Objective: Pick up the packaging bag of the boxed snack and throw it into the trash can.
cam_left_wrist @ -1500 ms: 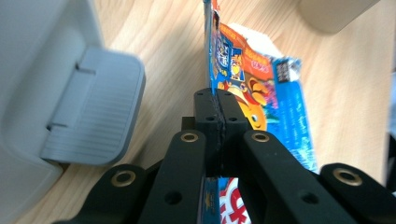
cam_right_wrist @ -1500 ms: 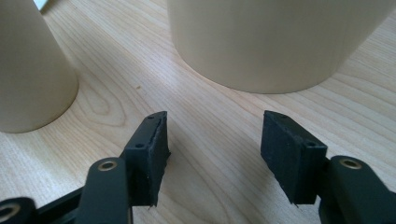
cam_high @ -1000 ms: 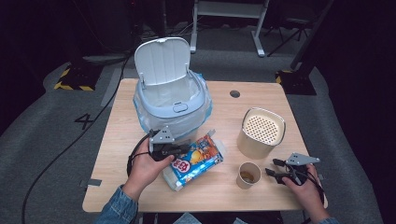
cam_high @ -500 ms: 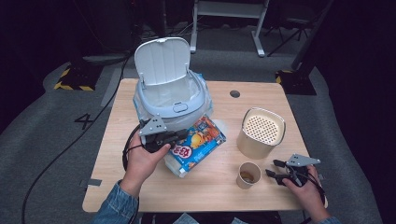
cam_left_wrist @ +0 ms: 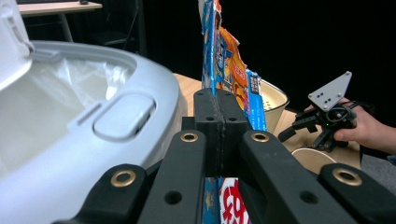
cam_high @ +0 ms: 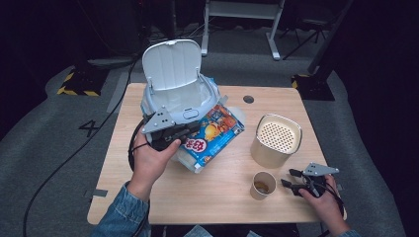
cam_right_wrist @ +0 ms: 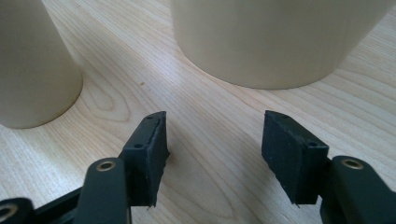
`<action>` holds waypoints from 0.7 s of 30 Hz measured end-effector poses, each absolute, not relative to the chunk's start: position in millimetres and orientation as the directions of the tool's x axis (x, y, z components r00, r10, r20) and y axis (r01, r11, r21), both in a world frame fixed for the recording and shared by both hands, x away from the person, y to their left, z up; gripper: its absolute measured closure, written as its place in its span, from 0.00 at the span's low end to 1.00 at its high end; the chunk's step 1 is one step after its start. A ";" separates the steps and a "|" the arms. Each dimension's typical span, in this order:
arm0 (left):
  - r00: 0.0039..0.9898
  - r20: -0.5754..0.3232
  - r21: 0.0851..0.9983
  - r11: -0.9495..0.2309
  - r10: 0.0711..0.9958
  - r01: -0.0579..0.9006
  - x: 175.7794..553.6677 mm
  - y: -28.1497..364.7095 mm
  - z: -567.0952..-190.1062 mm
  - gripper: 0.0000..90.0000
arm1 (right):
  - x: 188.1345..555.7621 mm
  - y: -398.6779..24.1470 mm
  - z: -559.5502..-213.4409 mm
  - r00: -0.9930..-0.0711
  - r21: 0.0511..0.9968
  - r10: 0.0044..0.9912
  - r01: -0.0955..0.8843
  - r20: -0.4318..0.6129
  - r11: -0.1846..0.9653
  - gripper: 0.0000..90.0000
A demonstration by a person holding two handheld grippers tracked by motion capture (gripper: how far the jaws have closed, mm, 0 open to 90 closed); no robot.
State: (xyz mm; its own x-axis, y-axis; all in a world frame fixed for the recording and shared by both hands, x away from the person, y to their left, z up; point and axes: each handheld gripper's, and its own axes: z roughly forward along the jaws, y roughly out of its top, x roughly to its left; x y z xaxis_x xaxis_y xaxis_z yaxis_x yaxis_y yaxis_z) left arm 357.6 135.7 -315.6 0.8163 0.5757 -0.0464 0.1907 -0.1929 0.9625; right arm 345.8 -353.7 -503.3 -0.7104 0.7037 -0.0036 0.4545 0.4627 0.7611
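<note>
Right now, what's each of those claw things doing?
Left gripper: closed on the snack bag.
Right gripper: open, holding nothing.

Colourful snack bag [cam_high: 213,134], tilted beside bin [cam_high: 170,106]

The left gripper [cam_left_wrist: 217,109] is seen clamped on a colourful snack packet [cam_left_wrist: 224,60], held upright. To its left a grey bin [cam_left_wrist: 116,112] (lined with clear plastic) lies close; the right gripper [cam_left_wrist: 327,119] is seen farther right.
</note>
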 end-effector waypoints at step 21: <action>0.760 -0.019 0.983 -0.125 0.650 0.132 363.1 143.0 -260.2 0.99 | 344.8 -352.5 -503.4 -0.694 0.761 0.720 0.463 -0.008 0.455 0.45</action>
State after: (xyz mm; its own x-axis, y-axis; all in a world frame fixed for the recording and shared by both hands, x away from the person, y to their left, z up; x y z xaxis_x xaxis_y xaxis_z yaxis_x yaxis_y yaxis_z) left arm 363.1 143.0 -260.2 0.7601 0.6496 -0.0194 0.1320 -0.1251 0.9833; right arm 344.8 -352.5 -503.4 -0.6939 0.7200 -0.0084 0.4630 0.4550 0.7607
